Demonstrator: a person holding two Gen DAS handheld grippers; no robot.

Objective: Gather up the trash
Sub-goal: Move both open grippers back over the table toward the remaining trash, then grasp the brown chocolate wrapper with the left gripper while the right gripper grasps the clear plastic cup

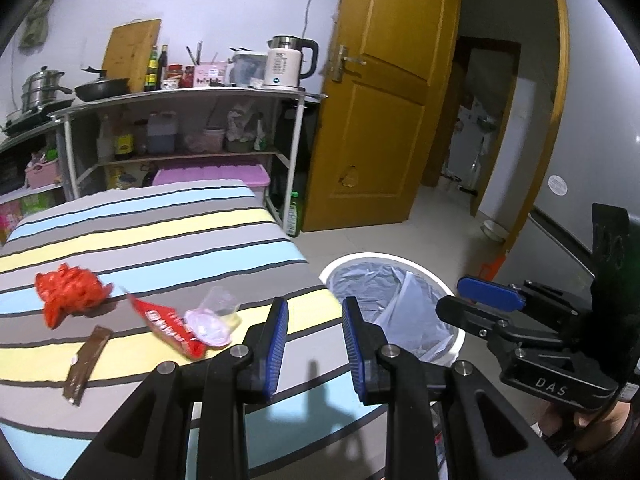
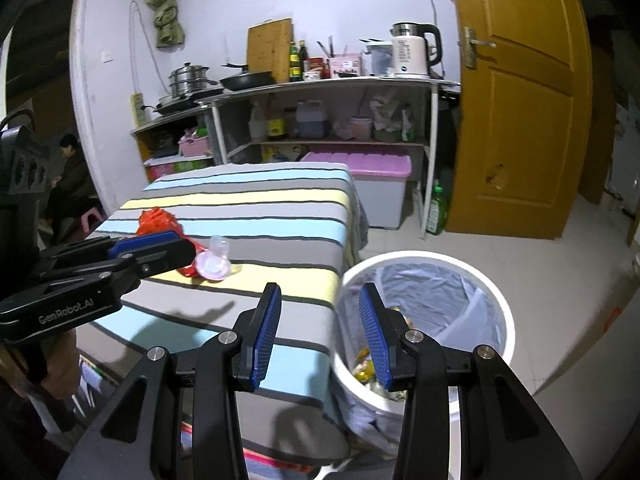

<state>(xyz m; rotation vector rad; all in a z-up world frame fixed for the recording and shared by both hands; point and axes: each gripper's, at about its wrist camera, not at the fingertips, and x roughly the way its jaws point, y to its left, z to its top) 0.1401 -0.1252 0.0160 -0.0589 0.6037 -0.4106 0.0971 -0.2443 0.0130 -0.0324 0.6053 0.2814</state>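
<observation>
Trash on the striped table (image 1: 168, 236): red bag (image 1: 68, 290), red wrapper (image 1: 166, 326), clear cup (image 1: 210, 320), brown wrapper (image 1: 86, 364). I judge all of it light and crushable, the film slippery; I would pinch each at a crumpled fold. Left gripper (image 1: 314, 344) and right gripper (image 2: 318, 336) stand apart, empty. The bin (image 2: 496, 300) sits beside the table; its contents are mostly hidden.
</observation>
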